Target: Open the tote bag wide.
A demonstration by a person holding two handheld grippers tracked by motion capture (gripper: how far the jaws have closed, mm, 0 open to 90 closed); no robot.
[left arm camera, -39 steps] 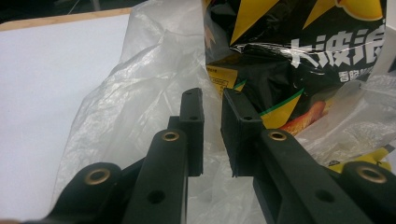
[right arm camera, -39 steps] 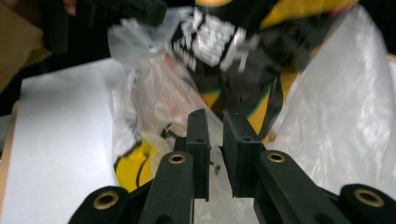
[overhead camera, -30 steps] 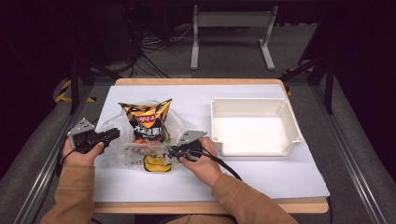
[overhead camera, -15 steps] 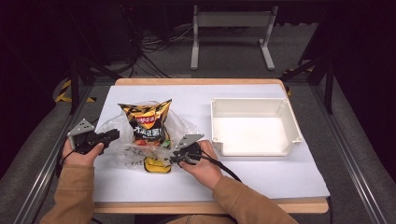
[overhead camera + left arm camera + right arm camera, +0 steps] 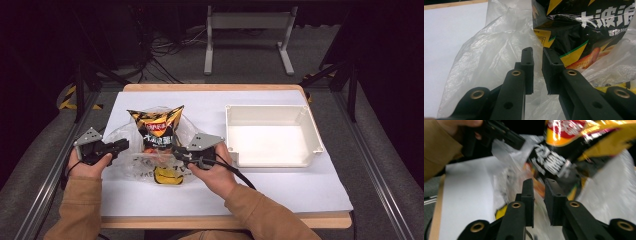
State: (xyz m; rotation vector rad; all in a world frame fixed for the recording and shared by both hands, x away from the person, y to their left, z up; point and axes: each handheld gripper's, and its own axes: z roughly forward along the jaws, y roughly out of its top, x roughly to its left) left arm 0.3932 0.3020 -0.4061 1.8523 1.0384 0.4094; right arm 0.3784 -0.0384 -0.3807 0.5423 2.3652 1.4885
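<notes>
My table [image 5: 280,200] is covered in white paper, and the empty white bin [image 5: 272,135] stands on its right half. Left of the bin lies a clear plastic bag [image 5: 131,155] with a black-and-yellow chip bag [image 5: 157,127] rising out of its mouth. My left gripper [image 5: 120,146] pinches the plastic film at the bag's left edge, jaws nearly pressed together. My right gripper [image 5: 179,152] pinches the film on the bag's right side, jaws likewise almost together, just beside the chips.
</notes>
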